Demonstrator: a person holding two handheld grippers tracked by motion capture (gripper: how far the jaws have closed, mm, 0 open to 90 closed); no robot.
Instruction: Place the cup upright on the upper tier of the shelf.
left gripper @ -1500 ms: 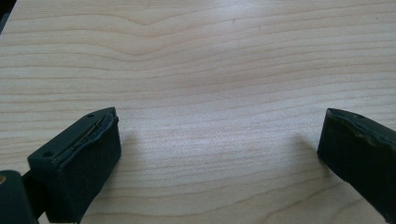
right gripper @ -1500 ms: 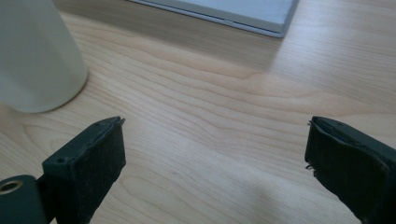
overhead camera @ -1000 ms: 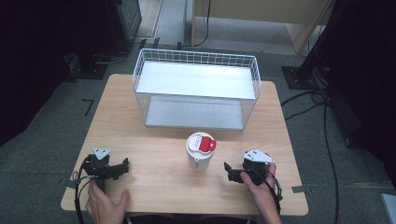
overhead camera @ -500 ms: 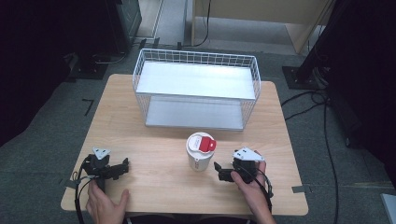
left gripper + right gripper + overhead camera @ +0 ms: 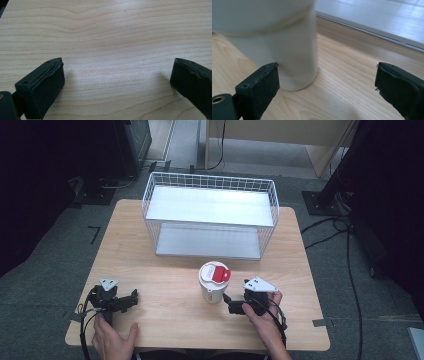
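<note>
1. High view: the white cup [image 5: 213, 284] w/ a red bit on its lid stands upright near the middle-front of the wood counter [image 5: 165, 270]. The right gripper [image 5: 234, 304] is just beside the cup, on its right, jaws pointing at it. Can't tell from here if they touch. A hand [image 5: 262, 317] hides the back of the gripper.
2. Same view: the left gripper [image 5: 131, 298] sits low on the counter, well apart from the cup. The left hand [image 5: 111, 337] is cut off at the bottom edge.
3. Same view: a white wire basket [image 5: 210, 215] stands at the back of the counter, w/ a shelf inside. Grey floor all round. Black cables [image 5: 345, 250] trail on the right. The sides of the room are too dark to make out.
4. Left gripper view: jaws are wide apart, nothing btw them but bare wood. The right jaw is cut off at the edge.
5. Right gripper view: jaws are wide apart too. The cup [image 5: 287, 45] is close & blurry, top cut off. It stands by the left jaw, not in the middle of the gap. The jaw hides part of the cup's foot. The basket's pale floor [image 5: 374, 17] shows behind.
</note>
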